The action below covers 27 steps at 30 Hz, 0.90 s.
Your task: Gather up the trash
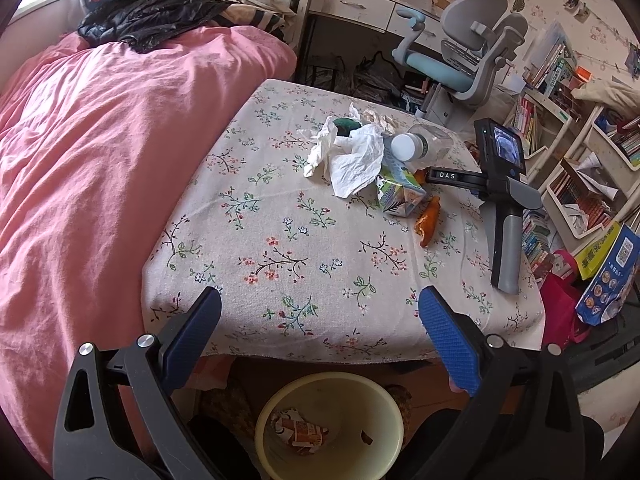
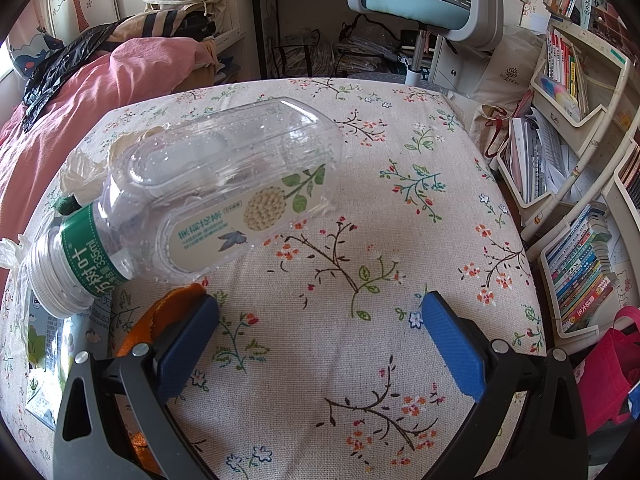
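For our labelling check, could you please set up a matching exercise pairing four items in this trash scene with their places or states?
Things:
1. plastic bottle
2. bin
3. left tongs
4. crumpled tissue

States or places:
A. on the floor below the table edge, with a wrapper inside
B. open, holding nothing
C. lying on its side, cap on
D. white, beside the green object

Pairs: 1-C, 2-A, 3-B, 4-D

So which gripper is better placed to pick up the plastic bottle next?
The right gripper: it is open, low over the table, with the plastic bottle just ahead. The left gripper hovers back, above the bin.
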Tool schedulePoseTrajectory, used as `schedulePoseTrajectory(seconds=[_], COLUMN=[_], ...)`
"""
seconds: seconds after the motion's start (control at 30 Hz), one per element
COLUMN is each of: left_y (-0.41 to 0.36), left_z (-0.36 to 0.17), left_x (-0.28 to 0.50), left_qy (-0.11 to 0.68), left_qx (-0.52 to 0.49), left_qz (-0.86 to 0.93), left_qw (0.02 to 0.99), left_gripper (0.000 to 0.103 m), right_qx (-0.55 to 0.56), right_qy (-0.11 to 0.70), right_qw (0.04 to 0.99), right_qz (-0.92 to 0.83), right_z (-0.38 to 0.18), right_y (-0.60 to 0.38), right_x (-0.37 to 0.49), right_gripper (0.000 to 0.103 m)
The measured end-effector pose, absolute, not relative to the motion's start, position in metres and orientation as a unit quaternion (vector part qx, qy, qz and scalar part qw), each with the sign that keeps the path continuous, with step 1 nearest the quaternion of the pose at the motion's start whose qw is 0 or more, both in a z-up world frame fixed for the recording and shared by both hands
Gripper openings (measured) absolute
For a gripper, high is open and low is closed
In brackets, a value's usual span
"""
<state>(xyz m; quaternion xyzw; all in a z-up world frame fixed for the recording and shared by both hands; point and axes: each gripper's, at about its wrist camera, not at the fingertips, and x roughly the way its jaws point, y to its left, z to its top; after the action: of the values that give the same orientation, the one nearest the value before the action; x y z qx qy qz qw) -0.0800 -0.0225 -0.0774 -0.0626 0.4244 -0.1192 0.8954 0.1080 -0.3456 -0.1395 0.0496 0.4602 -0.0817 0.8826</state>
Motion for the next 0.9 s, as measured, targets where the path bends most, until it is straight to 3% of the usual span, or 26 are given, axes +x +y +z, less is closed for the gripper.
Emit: schedulePoseTrajectory(seconds=[0.9], left_y=[-0.0236], left_z=[-0.0783], left_x=[-0.0795], left_qy=[0.427], left_qx=[-0.062], left_qz=[-0.121], left_qw=[0.894], left_gripper=[0.095], right_qx=[0.049], right_qy=[0.460], right_qw=[0.883], right_qz=[-0.082], right_z=[-0.1393], right_y=[-0.3455], right_x=[0.1085], right_gripper=[0.097])
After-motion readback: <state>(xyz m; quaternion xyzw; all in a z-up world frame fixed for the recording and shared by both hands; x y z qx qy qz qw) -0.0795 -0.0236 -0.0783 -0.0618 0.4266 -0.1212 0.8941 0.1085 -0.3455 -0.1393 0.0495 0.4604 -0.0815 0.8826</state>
